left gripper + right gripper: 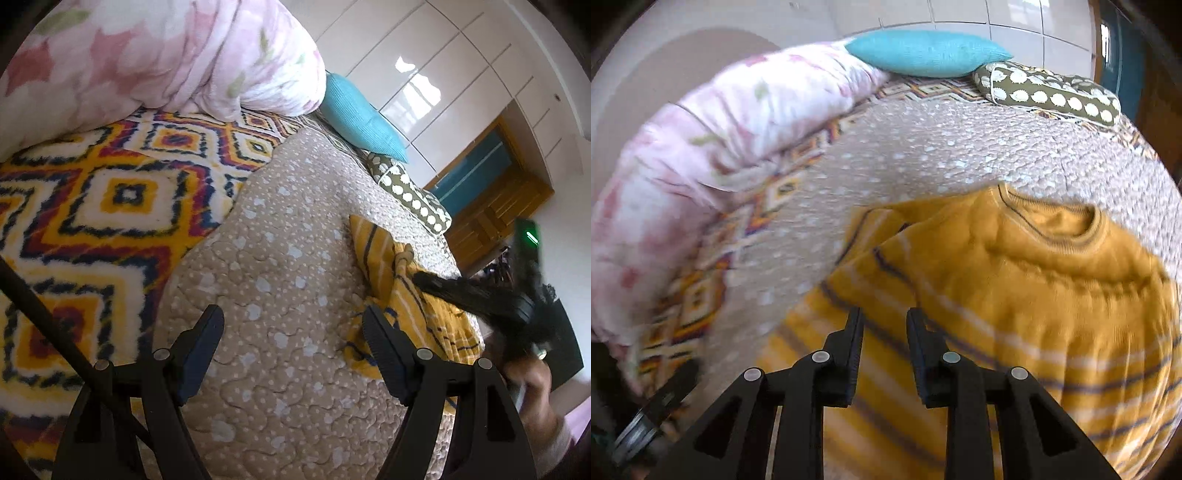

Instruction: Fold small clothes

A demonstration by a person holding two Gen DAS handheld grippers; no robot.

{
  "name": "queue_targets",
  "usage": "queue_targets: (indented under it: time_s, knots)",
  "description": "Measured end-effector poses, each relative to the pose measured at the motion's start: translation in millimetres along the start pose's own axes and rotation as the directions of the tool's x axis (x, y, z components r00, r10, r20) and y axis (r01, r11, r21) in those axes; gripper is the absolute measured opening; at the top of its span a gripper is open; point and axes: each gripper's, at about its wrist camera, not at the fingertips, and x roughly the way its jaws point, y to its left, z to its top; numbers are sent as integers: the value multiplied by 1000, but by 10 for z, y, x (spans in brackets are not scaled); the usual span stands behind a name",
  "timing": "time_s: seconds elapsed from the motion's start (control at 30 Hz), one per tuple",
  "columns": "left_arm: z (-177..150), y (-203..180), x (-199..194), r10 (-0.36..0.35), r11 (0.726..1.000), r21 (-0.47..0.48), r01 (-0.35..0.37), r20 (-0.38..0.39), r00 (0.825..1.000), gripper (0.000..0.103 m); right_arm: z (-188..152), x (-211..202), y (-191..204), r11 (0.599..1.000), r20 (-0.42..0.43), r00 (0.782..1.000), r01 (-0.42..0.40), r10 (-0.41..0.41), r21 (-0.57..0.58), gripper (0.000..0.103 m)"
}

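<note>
The sweater (1015,295) is mustard yellow knit with thin white and dark navy stripes across the body and a ribbed round collar edged in a dark line. It lies crumpled on the beige quilt (277,277) of the bed, partly bunched, 1 sleeve folded out to the side. In the right wrist view its collar points away from the camera and the hem runs toward it, so the long axis goes front to back.

The right hand-held gripper (884,321) hangs over the striped body, fingers a narrow gap apart, nothing visibly between them; motion blur makes contact unclear. The left hand-held gripper (293,328) is spread wide above the quilt, just beside the sweater's edge (384,258), holding nothing.
</note>
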Motion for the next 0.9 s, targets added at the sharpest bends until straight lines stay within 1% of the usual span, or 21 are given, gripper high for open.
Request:
queue_targets:
  time_s: [0.07, 0.1, 0.13, 0.2, 0.3, 0.37, 0.4, 0.43, 0.53, 0.57, 0.63, 0.67, 0.73, 0.83, 0.9]
  knots:
    - [-3, -19, 24, 3, 1000, 8, -3, -6, 1000, 76, 122, 233, 109, 999, -33, 999, 20, -21, -25, 27]
    - [-8, -31, 35, 4, 1000, 14, -4, -8, 1000, 76, 195, 406, 182, 998, -72, 997, 31, -34, -46, 27]
    - [-14, -44, 39, 7, 1000, 20, -6, -10, 1000, 76, 234, 514, 212, 997, -91, 994, 48, -53, -61, 27]
    - [-15, -73, 70, 16, 999, 37, -15, -12, 1000, 76, 320, 732, 326, 991, -109, 990, 81, -93, -110, 28]
    - [-21, -122, 120, 35, 998, 59, -34, -17, 999, 76, 397, 919, 439, 983, -129, 984, 107, -126, -146, 35]
    - [-25, -154, 142, 44, 997, 71, -42, -20, 999, 76, 438, 928, 458, 977, -133, 981, 118, -142, -176, 35]
    - [-28, -177, 147, 45, 996, 75, -43, -20, 999, 76, 450, 881, 449, 978, -135, 982, 110, -135, -177, 35]
    - [-31, -200, 146, 44, 996, 78, -43, -19, 999, 76, 473, 771, 427, 981, -118, 987, 88, -109, -171, 35]
    - [-51, -275, 139, 38, 995, 88, -36, -15, 999, 76, 501, 258, 235, 991, -13, 999, 50, -52, -125, 35]
    - [-56, -296, 141, 35, 995, 91, -33, -16, 999, 76, 482, 88, 128, 993, 10, 999, 46, -46, -106, 35]
    - [-72, -359, 154, 25, 995, 96, -23, -20, 999, 76, 390, -214, -142, 996, 41, 997, 65, -62, -67, 35]
    - [-83, -394, 164, 20, 995, 100, -18, -23, 1000, 76, 324, -322, -288, 996, 41, 996, 76, -74, -48, 35]
    - [-122, -491, 207, 11, 993, 119, -7, -32, 999, 76, 77, -519, -666, 995, 18, 994, 104, -104, -2, 35]
    - [-203, -655, 295, 9, 987, 163, -2, -43, 999, 76, -306, -701, -1129, 988, -4, 990, 144, -144, 52, 35]
    - [-262, -741, 356, 18, 982, 188, -7, -54, 998, 76, -599, -783, -1472, 982, -38, 987, 160, -157, 101, 35]
